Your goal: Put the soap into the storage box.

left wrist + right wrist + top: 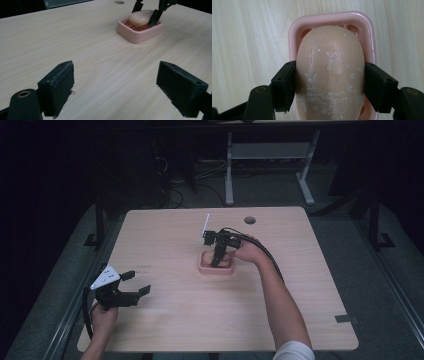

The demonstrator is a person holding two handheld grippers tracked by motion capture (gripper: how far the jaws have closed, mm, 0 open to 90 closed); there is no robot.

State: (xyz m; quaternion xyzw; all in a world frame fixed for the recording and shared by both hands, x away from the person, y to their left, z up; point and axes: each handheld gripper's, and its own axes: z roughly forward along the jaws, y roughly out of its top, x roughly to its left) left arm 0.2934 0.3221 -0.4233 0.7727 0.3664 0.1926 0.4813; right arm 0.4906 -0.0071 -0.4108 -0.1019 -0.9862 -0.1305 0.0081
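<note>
right tongs (329, 85) pinch soap (329, 72) over dish (293, 30); left tongs (115, 87) spread.

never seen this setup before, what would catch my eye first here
The right gripper is clamped on a pale bar of soap over a pink soap dish at mid-table. The left gripper waits open, with nothing between its fingers, near the table's front left corner.

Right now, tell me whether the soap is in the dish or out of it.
In, though gripped. The soap sits over the pink dish, the right gripper clamped on its sides; whether it rests on the dish floor cannot be told.
</note>
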